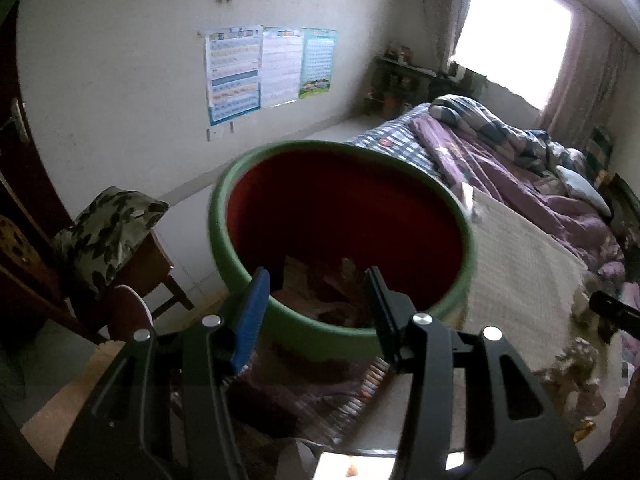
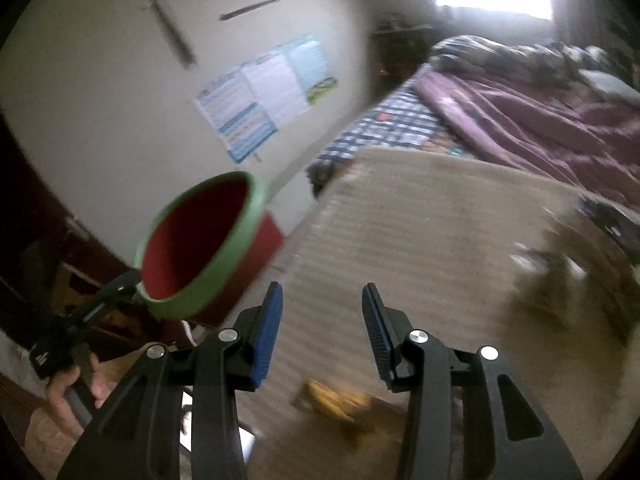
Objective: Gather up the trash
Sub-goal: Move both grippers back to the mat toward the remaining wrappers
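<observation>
A round bin (image 1: 340, 236) with a green rim and red inside is held up off the floor, its near rim between the fingers of my left gripper (image 1: 318, 286). Brown crumpled paper trash (image 1: 320, 292) lies inside it. In the right wrist view the bin (image 2: 192, 248) hangs tilted at the left, gripped at its rim by the left gripper (image 2: 120, 286). My right gripper (image 2: 322, 316) is open and empty above a beige mat (image 2: 420, 232) on the bed. A yellow-brown wrapper (image 2: 336, 400) lies blurred on the mat below it.
A bed with purple and checked blankets (image 1: 500, 160) fills the right side. Brown scraps (image 2: 548, 280) lie on the mat at the right. A chair with a leaf-print cushion (image 1: 104, 232) stands at the left. Posters (image 1: 268, 68) hang on the wall.
</observation>
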A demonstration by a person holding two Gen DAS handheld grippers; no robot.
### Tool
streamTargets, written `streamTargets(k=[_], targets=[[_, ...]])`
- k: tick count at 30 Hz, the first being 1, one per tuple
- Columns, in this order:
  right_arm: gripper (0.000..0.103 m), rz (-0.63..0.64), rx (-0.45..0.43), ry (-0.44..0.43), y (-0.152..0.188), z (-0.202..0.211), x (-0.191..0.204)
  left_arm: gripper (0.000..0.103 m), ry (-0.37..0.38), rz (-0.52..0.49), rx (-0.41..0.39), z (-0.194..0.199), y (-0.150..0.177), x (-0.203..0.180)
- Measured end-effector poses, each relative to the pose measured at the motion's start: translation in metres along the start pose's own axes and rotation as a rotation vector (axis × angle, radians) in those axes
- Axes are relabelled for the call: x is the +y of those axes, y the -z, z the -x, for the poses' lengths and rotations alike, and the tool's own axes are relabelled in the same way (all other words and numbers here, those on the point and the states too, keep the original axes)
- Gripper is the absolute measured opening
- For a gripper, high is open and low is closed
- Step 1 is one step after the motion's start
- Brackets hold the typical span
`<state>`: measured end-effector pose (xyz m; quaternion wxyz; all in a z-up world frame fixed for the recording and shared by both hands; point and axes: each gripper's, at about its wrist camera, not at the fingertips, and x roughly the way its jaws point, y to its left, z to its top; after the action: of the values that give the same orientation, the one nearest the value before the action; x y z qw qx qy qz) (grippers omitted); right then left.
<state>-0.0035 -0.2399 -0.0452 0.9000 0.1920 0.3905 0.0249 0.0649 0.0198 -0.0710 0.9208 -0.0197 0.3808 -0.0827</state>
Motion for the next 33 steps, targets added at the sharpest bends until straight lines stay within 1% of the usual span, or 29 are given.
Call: streamTargets(k=[4, 6, 7, 8, 9, 11, 12, 15, 16, 19, 20, 23, 25, 28, 29, 31, 32, 33], targets=[[0.041, -0.050, -0.022, 0.049, 0.009, 0.024, -0.031, 0.056, 0.071, -0.070, 0.021, 0.008, 0.012, -0.034], [0.041, -0.074, -0.033, 0.068, 0.012, 0.036, -0.045, 0.066, 0.139, -0.123, 0.043, 0.011, 0.021, -0.059], [0.041, -0.085, -0.037, 0.075, 0.015, 0.042, -0.051, 0.068, 0.172, -0.151, 0.056, 0.011, 0.025, -0.071], [0.043, -0.097, -0.041, 0.082, 0.018, 0.047, -0.057, 0.072, 0.224, -0.199, 0.086, 0.011, 0.031, -0.091], [0.047, -0.107, -0.043, 0.085, 0.021, 0.050, -0.061, 0.074, 0.251, -0.222, 0.104, 0.010, 0.037, -0.101], [0.049, -0.127, -0.043, 0.089, 0.028, 0.056, -0.068, 0.076, 0.319, -0.270, 0.148, 0.007, 0.050, -0.126], [0.049, -0.134, -0.038, 0.093, 0.032, 0.059, -0.072, 0.078, 0.332, -0.288, 0.158, 0.006, 0.056, -0.134], [0.049, -0.147, -0.021, 0.102, 0.045, 0.063, -0.079, 0.080, 0.337, -0.363, 0.183, 0.001, 0.066, -0.159], [0.049, -0.154, -0.012, 0.101, 0.049, 0.064, -0.082, 0.081, 0.344, -0.378, 0.203, -0.004, 0.069, -0.165], [0.049, -0.173, 0.007, 0.095, 0.060, 0.066, -0.089, 0.081, 0.367, -0.372, 0.264, -0.017, 0.074, -0.174], [0.049, -0.178, 0.011, 0.093, 0.061, 0.065, -0.090, 0.081, 0.366, -0.367, 0.295, -0.025, 0.077, -0.176], [0.049, -0.179, 0.012, 0.081, 0.059, 0.065, -0.091, 0.081, 0.367, -0.360, 0.344, -0.034, 0.085, -0.183], [0.049, -0.174, 0.013, 0.074, 0.059, 0.066, -0.092, 0.078, 0.377, -0.348, 0.362, -0.036, 0.087, -0.183], [0.050, -0.174, 0.021, 0.061, 0.056, 0.063, -0.095, 0.071, 0.398, -0.316, 0.407, -0.043, 0.089, -0.178], [0.050, -0.175, 0.025, 0.054, 0.055, 0.060, -0.094, 0.067, 0.397, -0.312, 0.400, -0.042, 0.089, -0.176], [0.050, -0.174, 0.033, 0.046, 0.053, 0.055, -0.091, 0.056, 0.386, -0.312, 0.398, -0.043, 0.088, -0.174], [0.050, -0.172, 0.039, 0.041, 0.053, 0.053, -0.089, 0.046, 0.385, -0.307, 0.399, -0.043, 0.087, -0.173], [0.050, -0.170, 0.044, 0.037, 0.052, 0.050, -0.088, 0.041, 0.389, -0.299, 0.400, -0.044, 0.087, -0.173]])
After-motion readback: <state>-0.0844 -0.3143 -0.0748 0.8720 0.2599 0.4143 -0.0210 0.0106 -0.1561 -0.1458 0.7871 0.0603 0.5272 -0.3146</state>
